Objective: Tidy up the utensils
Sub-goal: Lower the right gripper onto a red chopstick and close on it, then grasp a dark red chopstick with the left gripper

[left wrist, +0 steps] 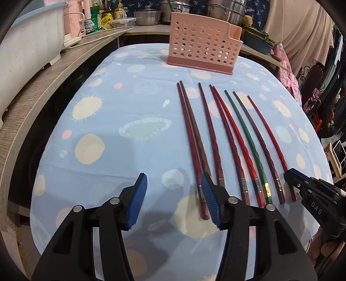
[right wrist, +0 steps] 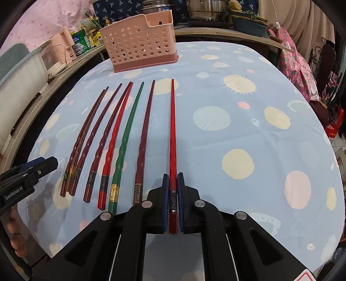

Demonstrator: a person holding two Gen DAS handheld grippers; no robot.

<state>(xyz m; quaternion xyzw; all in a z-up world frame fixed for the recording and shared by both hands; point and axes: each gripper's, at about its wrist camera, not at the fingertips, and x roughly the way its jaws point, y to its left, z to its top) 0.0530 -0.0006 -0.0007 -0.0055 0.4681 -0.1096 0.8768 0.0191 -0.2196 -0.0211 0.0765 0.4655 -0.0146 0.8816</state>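
Several chopsticks lie side by side on the blue patterned tablecloth [left wrist: 108, 151], mostly dark red, with one green chopstick [left wrist: 246, 138] among them. A pink perforated utensil holder [left wrist: 201, 47] stands upright at the far end; it also shows in the right wrist view [right wrist: 140, 43]. My right gripper [right wrist: 173, 183] is shut on the thick end of the rightmost red chopstick [right wrist: 172, 129], which lies along the cloth pointing away. My left gripper [left wrist: 174, 183] is open and empty, low over the cloth, its right pad [left wrist: 209, 194] over the ends of the leftmost chopsticks.
A wooden counter [left wrist: 32, 101] runs along the left with a white basin and bottles. Pots [left wrist: 147, 15] and a green dish stand behind the holder. Pink cloth and furniture are at the right edge [right wrist: 298, 64]. The right half of the tablecloth [right wrist: 259, 129] carries nothing.
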